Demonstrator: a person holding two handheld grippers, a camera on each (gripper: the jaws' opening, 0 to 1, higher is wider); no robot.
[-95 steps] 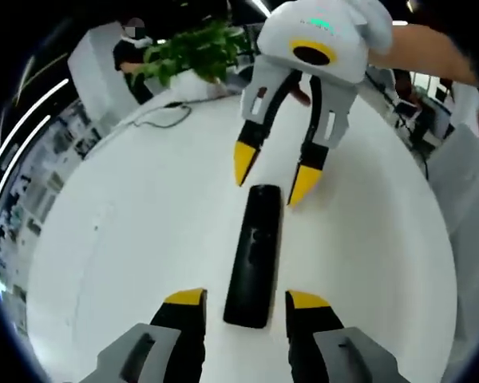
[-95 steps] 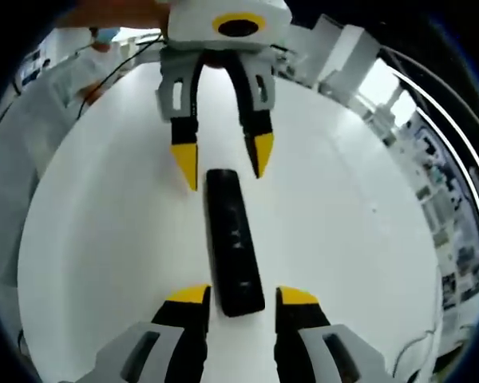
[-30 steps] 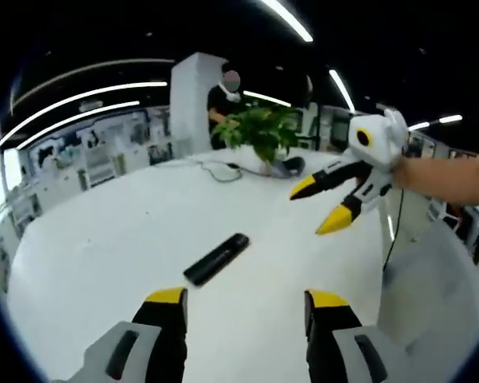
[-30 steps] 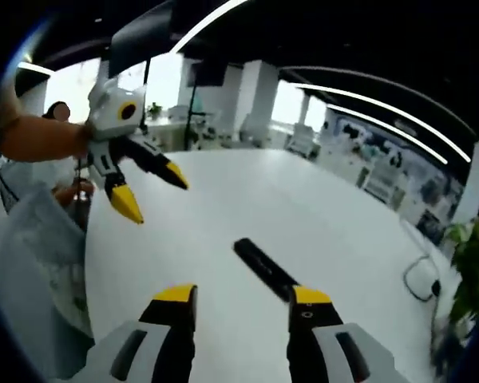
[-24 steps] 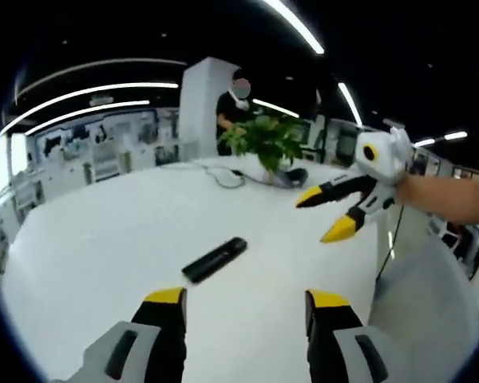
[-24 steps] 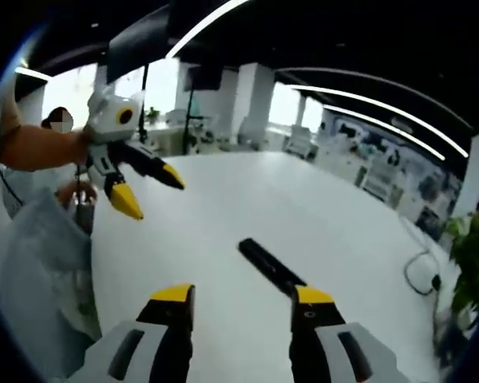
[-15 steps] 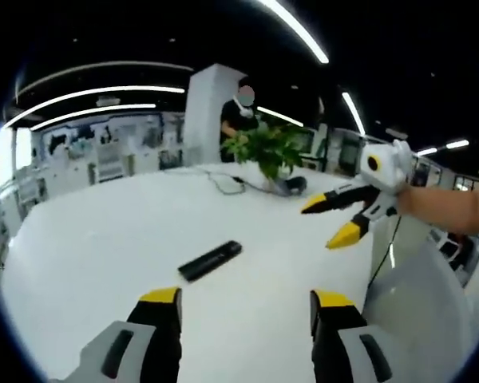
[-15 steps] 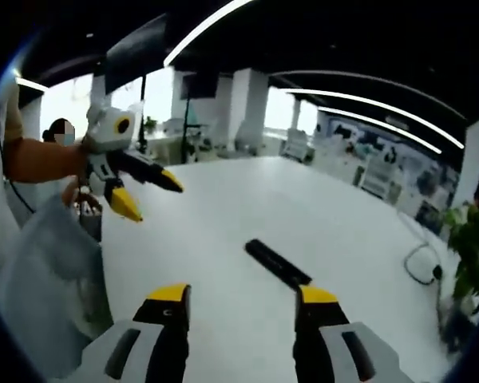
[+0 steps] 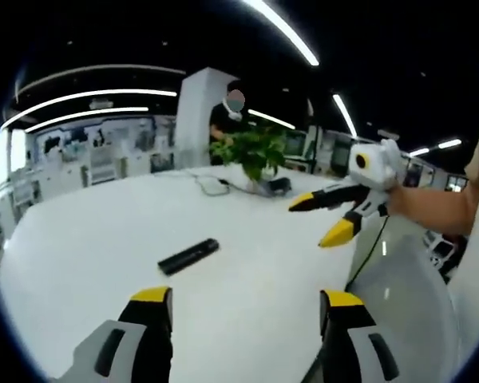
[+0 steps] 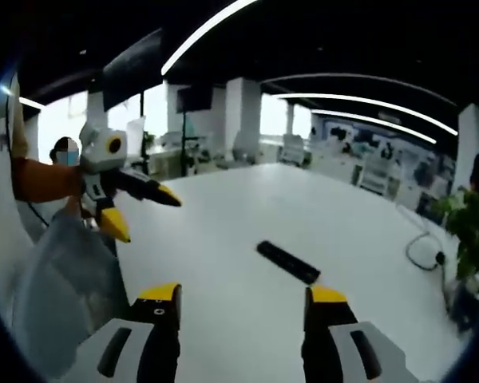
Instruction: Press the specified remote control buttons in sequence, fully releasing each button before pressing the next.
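Two pairs of yellow-tipped fingers, both spread wide and empty. Left gripper [image 9: 243, 299] at the bottom of the left gripper view, fingers [image 9: 152, 297] parted over bare white bench [image 9: 80, 239]. Right gripper [image 10: 243, 297] at the bottom of the right gripper view, fingers [image 10: 326, 297] likewise apart, nothing between them.

Black remote control [image 9: 188, 256] flat on the bench, left of centre in the left gripper view, well beyond the fingertips and touching neither gripper. Same remote [image 10: 287, 262] just right of centre in the right gripper view, lying at a slant, apart from the fingers.

Right gripper again at the centre right of the left gripper view [image 9: 327, 217], raised above the bench edge, fingers open, held by a bare forearm [image 9: 431, 209]. Left gripper at the centre left of the right gripper view [image 10: 140, 211], also raised and open, held by an arm in an orange sleeve [image 10: 44, 179].

Farther out: green potted plant [image 9: 251, 152] and a loose cable [image 9: 211, 185] at the bench's far side, upper middle of the left gripper view; a person [image 9: 227, 120] standing behind the plant; long ceiling light strips [image 10: 367, 120] across the dark ceiling.
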